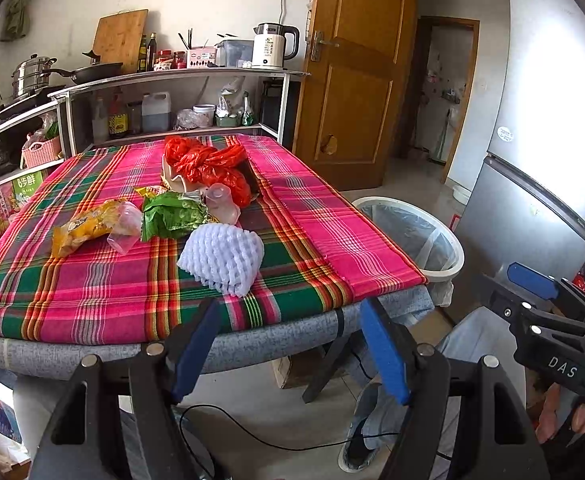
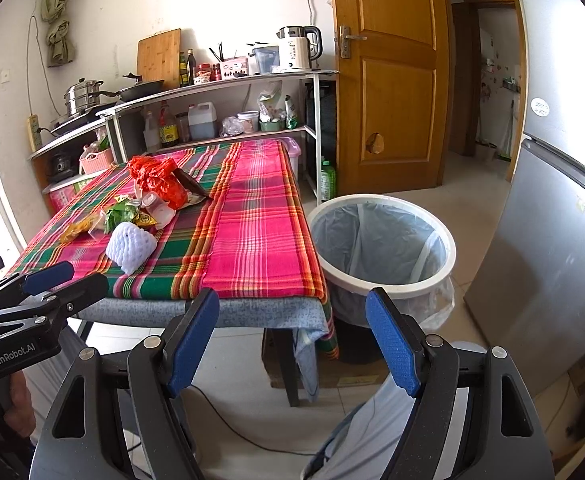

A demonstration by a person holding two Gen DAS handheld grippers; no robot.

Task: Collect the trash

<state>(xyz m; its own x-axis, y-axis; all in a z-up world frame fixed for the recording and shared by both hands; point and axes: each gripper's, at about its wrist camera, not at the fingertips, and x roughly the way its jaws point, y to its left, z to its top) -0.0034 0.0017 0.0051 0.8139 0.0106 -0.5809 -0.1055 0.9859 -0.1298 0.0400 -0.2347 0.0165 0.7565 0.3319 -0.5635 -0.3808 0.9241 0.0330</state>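
Left gripper: bottom centre of the left wrist view, blue pads spread wide with nothing between them — released, hanging in front of the near table edge and touching nothing.
Right gripper: bottom centre of the right wrist view, also spread wide and empty; its right pad lines up with the bin's near rim in the frame, though whether it is close to it I cannot tell.
Trash pile: middle of the plaid tablecloth, left of frame centre in both views.
White foam net: nearest piece to the grippers, lying on the cloth just in front of the rest.
Green wrapper: behind the foam net, touching a clear plastic cup tipped on its side.
Yellow wrapper: left of the green one, with a second clear cup against it.
Red plastic bag: crumpled at the back of the pile, resting on what looks like a pale carton — partly hidden.
Trash bin: white, round, on the floor just beside the table's right corner, lined with a pale bag; the inside looks empty.
Hand: lower right of the left wrist view, gripping the other tool's handle.
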